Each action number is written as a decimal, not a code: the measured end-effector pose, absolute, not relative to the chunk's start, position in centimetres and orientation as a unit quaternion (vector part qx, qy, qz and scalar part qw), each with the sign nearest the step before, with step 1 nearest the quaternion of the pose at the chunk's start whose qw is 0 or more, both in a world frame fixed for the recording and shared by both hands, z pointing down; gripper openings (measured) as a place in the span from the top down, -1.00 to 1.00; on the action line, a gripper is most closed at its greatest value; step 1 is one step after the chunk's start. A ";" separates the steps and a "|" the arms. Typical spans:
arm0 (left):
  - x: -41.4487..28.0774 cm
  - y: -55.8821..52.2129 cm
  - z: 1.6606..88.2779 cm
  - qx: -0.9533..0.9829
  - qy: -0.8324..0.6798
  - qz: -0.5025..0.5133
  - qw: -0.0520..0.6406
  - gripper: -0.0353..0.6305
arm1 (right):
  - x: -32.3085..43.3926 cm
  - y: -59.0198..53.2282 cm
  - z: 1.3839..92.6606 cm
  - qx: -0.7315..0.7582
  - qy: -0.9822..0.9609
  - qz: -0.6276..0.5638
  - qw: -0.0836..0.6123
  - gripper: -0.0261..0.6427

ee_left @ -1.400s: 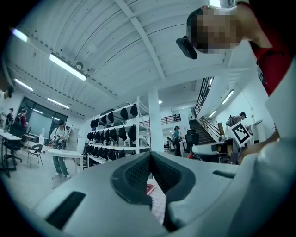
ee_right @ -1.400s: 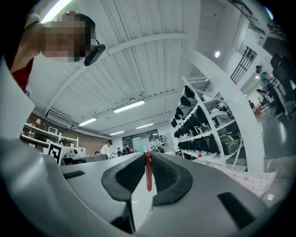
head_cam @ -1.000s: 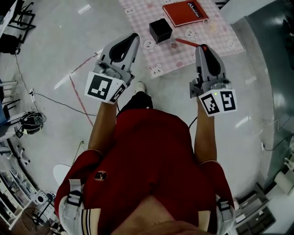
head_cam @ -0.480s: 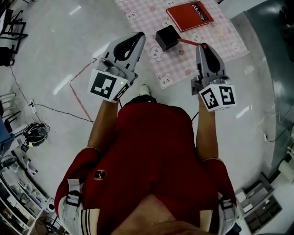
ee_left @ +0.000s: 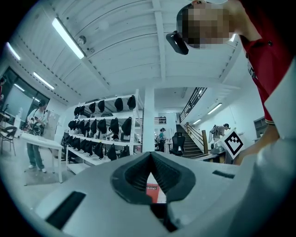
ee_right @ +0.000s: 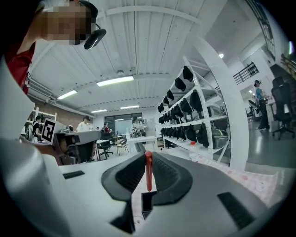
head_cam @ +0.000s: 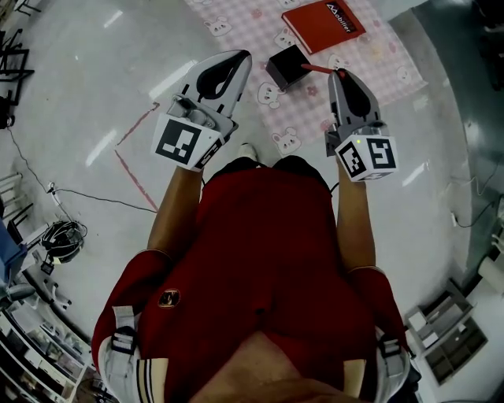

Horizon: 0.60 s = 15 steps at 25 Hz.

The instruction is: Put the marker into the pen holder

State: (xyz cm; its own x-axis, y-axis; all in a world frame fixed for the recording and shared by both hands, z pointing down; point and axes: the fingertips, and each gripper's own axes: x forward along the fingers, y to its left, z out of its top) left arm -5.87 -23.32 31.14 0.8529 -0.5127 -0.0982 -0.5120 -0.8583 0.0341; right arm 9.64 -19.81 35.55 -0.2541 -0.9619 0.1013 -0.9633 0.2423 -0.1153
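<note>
A red marker (head_cam: 319, 69) is pinched in my right gripper (head_cam: 337, 72), which is shut on it. Its free end points left and reaches the right edge of the black, box-shaped pen holder (head_cam: 283, 67) on the pink checked mat (head_cam: 378, 55). In the right gripper view the marker (ee_right: 148, 173) stands upright between the pads of that gripper (ee_right: 148, 155), with a dark box (ee_right: 147, 202) below. My left gripper (head_cam: 242, 55) hangs just left of the holder. In its own view the left gripper (ee_left: 150, 155) has its tips together with nothing held.
A red book (head_cam: 323, 24) lies on the mat behind the holder and shows through the left gripper's gap as a red book (ee_left: 151, 190). Red tape lines (head_cam: 134, 149) and a cable coil (head_cam: 61, 238) are on the floor at left. Shelving (head_cam: 453, 338) stands at lower right.
The mat, holder and book have come nearer to both grippers. The marker's free end, earlier clear of the holder to its right, now reaches the holder's right edge.
</note>
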 end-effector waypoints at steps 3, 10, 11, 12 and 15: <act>-5.3 -23.7 31.4 0.963 -0.266 -0.051 0.007 0.88 | 9.9 -20.6 36.2 0.608 -0.790 0.073 0.017 0.79; -4.6 -23.9 31.8 0.951 -0.305 -0.051 0.019 0.88 | 11.2 -22.1 38.9 0.584 -0.807 0.083 0.034 0.79; -4.5 -23.9 31.9 0.949 -0.311 -0.052 0.022 0.88 | 11.4 -22.4 39.2 0.580 -0.810 0.085 0.036 0.79; -4.3 -23.9 31.9 0.947 -0.316 -0.052 0.024 0.88 | 11.6 -22.6 39.5 0.576 -0.812 0.086 0.038 0.79; -3.7 -23.9 32.2 0.941 -0.333 -0.051 0.028 0.88 | 11.9 -23.1 40.3 0.562 -0.821 0.090 0.044 0.79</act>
